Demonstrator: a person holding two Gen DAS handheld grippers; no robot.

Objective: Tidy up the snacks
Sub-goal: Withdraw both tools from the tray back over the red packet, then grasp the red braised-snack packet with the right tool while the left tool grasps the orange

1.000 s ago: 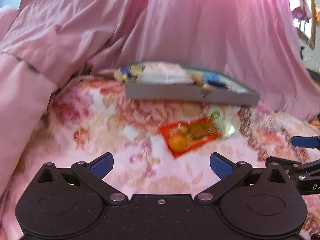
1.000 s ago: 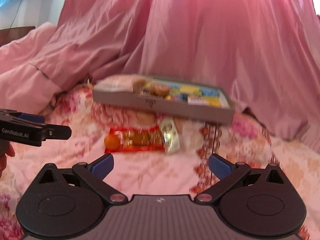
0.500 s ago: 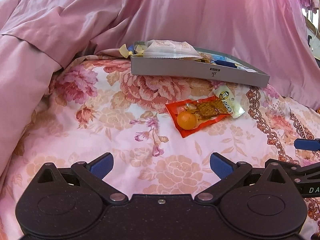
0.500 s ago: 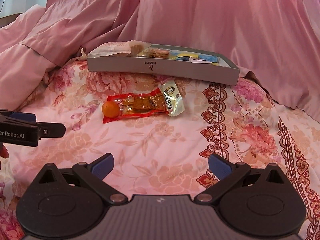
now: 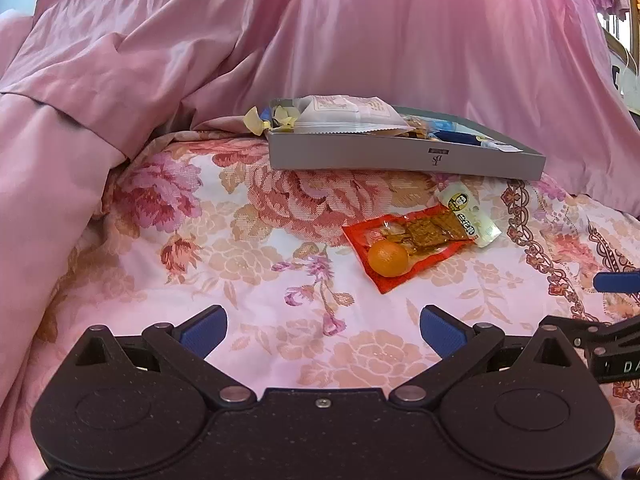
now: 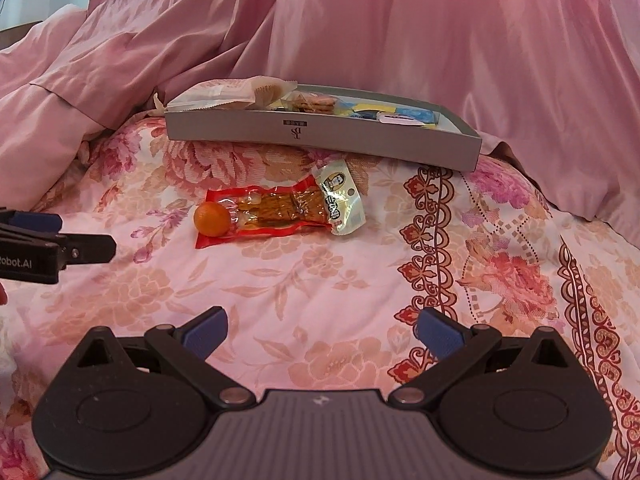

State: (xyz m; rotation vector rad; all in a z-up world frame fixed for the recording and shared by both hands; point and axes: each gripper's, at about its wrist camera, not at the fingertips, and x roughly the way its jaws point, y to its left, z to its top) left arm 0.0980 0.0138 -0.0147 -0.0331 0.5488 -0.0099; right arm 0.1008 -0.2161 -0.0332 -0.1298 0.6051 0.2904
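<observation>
On the floral pink bedspread [image 6: 280, 280], one small round orange fruit [image 6: 212, 219] touching one red clear-windowed snack packet [image 6: 272, 212], with one pale yellow-green foil sachet [image 6: 340, 198] against its far end. Just behind, one shallow grey cardboard box [image 6: 320, 136], already partly filled with wrapped snacks. Sharper than a second ago: blur gone, both views steadied, loose snacks slightly nearer, so likely ready for a first pick. Left gripper [image 5: 323, 330] spread wide, holding nothing. Right gripper [image 6: 322, 331] likewise wide and empty, well short of the packet. Three loose items left outside the box.
</observation>
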